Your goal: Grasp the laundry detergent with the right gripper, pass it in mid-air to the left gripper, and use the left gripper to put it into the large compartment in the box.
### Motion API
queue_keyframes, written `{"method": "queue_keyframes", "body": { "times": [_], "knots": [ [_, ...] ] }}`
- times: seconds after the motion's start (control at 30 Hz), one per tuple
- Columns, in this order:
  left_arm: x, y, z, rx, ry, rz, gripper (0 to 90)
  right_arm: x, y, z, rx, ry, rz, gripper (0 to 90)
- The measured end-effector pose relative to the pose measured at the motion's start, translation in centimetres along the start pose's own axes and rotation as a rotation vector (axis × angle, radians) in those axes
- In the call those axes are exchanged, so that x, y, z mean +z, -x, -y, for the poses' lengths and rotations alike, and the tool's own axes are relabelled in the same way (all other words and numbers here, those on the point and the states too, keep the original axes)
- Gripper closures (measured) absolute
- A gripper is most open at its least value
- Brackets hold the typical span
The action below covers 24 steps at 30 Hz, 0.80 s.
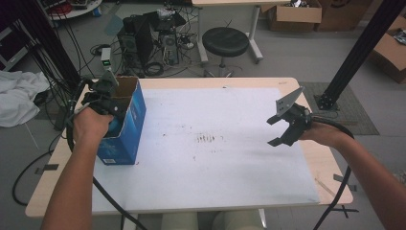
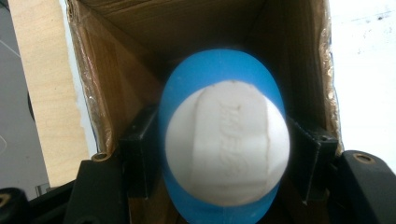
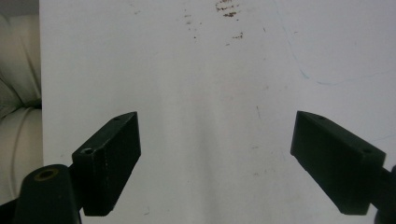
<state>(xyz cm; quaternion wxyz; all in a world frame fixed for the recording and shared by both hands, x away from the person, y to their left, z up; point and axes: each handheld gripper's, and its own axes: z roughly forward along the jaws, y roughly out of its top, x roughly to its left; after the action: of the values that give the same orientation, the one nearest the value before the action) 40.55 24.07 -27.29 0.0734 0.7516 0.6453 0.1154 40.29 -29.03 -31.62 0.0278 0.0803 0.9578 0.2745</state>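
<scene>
Left gripper (image 2: 224,158) clamps blue-and-white object (image 2: 224,149) inside blue cardboard box (image 1: 131,120) | right gripper (image 3: 215,158) spread wide, holding nothing, above white mat (image 1: 230,158)

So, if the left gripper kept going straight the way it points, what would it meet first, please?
Probably the box bottom. The left gripper points down into the open box, shut on the blue-and-white object; depth below is unclear.

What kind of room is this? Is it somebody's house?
Probably not a house: it looks like a lab or workshop. Computer towers with tangled cables sit on the floor, cardboard boxes are stacked behind, and a black metal frame stands by the table.
</scene>
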Motion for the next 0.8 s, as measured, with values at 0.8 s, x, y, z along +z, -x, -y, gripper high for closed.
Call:
{"method": "queue_keyframes", "body": {
  "times": [0.8],
  "knots": [
    [-2.2, -0.1, -0.1, -0.025, 0.023, 0.009, 28.3, 0.1, -0.5, -0.1, -0.007, 0.003, 0.003, 16.0]
  ]
}}
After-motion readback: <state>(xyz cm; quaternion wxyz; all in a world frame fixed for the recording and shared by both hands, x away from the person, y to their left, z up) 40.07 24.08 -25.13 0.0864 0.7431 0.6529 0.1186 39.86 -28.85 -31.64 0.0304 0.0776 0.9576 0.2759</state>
